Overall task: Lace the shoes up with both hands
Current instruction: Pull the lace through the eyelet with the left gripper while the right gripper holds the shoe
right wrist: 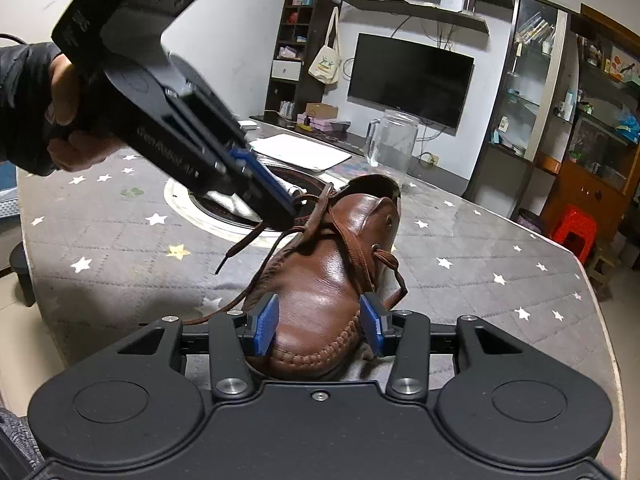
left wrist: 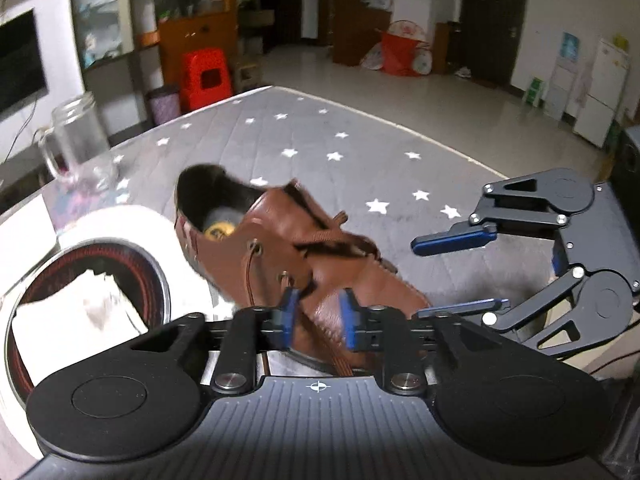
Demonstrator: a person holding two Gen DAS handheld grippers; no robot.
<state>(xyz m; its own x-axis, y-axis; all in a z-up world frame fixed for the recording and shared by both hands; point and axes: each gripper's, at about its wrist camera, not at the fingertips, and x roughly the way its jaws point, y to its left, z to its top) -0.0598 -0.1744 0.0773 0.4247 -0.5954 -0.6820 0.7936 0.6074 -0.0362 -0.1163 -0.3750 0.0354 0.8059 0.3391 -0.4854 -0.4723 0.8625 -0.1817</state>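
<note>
Left tool [left wrist: 318, 314] spread around a blurred lace [left wrist: 338, 354], contact unclear; right tool [right wrist: 320, 322] spread, shoe toe [right wrist: 316, 336] partly hidden.

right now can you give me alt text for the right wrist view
A brown leather shoe sits on a star-patterned tablecloth, its toe between the open right hand-held gripper. The left hand-held gripper reaches its laces from upper left.

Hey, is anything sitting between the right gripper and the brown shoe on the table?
Nothing visible does. The right gripper is already at the brown leather shoe, its blue pads on either side of the toe. The left gripper is further back by the shoelace near the eyelets, and the glass mug stands well behind.
</note>
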